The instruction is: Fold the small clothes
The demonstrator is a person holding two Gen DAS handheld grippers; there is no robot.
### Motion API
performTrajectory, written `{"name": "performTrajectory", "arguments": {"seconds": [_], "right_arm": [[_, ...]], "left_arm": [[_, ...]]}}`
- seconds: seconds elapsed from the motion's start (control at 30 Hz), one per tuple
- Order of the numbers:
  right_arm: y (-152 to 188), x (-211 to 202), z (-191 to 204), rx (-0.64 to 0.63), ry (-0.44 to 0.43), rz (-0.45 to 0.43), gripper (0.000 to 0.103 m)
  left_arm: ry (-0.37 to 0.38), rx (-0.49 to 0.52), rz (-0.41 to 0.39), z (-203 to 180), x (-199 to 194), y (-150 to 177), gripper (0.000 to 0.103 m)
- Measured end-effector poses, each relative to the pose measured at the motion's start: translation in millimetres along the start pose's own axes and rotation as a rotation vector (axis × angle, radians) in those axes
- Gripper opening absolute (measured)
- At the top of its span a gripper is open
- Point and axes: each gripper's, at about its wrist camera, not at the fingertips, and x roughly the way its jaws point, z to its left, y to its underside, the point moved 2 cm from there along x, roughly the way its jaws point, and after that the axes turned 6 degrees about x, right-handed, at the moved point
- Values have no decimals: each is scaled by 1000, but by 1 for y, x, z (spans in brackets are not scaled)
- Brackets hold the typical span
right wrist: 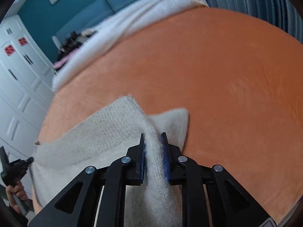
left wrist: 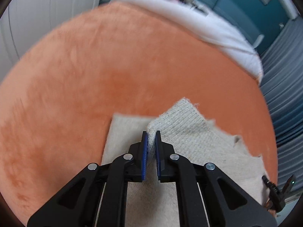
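A small cream knitted garment (left wrist: 185,130) lies on an orange plush blanket (left wrist: 113,66) over a bed. My left gripper (left wrist: 151,134) is shut on a pinched fold at the garment's edge, lifted slightly off the blanket. In the right wrist view the same garment (right wrist: 98,134) stretches to the left. My right gripper (right wrist: 153,138) is shut on another bunched fold of it. The right gripper also shows at the left wrist view's lower right edge (left wrist: 278,191). The left gripper shows at the right wrist view's lower left (right wrist: 15,168), held by a hand.
A white duvet (left wrist: 198,24) lies along the far side of the blanket, with dark and pink clothes (right wrist: 70,47) beyond it. White wardrobe doors (right wrist: 17,79) stand on one side. Grey-blue curtains (left wrist: 284,87) hang past the bed's other edge.
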Motion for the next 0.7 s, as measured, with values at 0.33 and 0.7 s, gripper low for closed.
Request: {"name": "performTrajectory", "arguments": {"seconds": [0.33,0.7], "right_arm": [[-2,-45,6,-93,5,-180,66],[-33,-68,54,-169,-169,-244,7]], "left_arm": [[-2,19,-3,3,18,32,8],[14,95,-173,-24,-37,-12,7]]}}
